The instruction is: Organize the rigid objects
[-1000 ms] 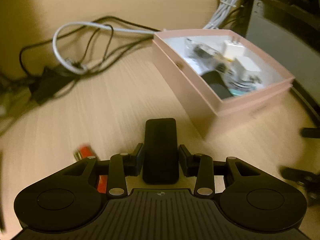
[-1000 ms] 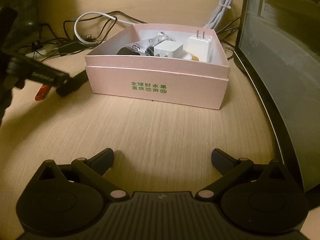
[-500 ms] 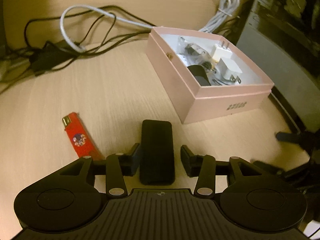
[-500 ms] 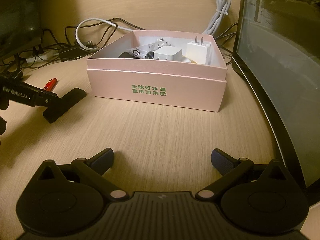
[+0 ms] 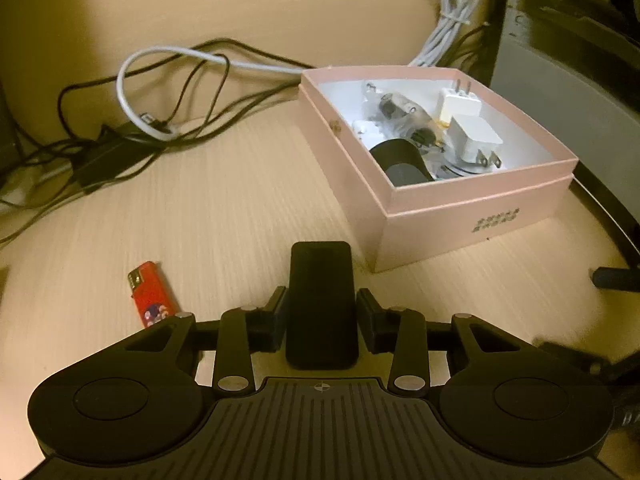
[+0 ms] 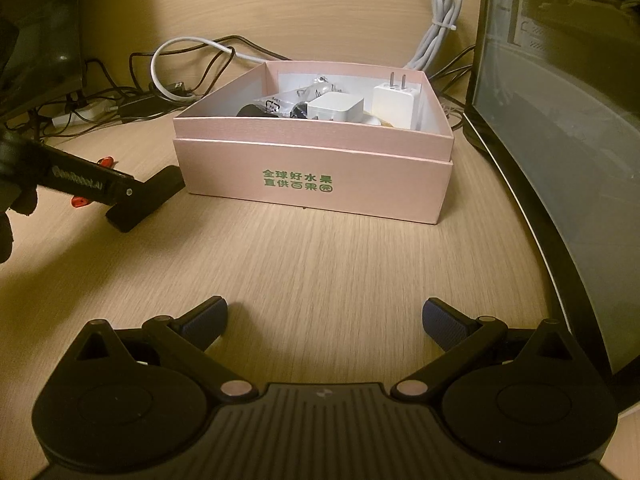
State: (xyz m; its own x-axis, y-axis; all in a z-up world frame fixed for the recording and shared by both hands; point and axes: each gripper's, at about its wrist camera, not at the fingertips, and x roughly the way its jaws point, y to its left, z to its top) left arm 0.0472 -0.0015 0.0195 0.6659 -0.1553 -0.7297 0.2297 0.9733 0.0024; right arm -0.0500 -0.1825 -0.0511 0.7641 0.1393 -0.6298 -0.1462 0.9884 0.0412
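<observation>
My left hand-held gripper [image 5: 321,307] has just been closing, clamping a black slab [image 5: 321,304] near the pink box [image 5: 460,204]; my right hand-held gripper [image 6: 325,319] gapes wide, empty, before it.

Between the fingers, a matte black oblong plastic block [image 5: 322,304] — plain, unpatterned. Left of the fingers, a glossy red plastic lighter [image 5: 151,294] with a small blue-and-white printed figure and a metal top. Ahead and to the right, a pale pink cardboard box [image 6: 316,184], white inside, green printed characters on its front; two white plastic plug adapters [image 5: 472,140] inside. Underneath — a light wood-grain desk top [image 5: 224,216], finely striped.
</observation>
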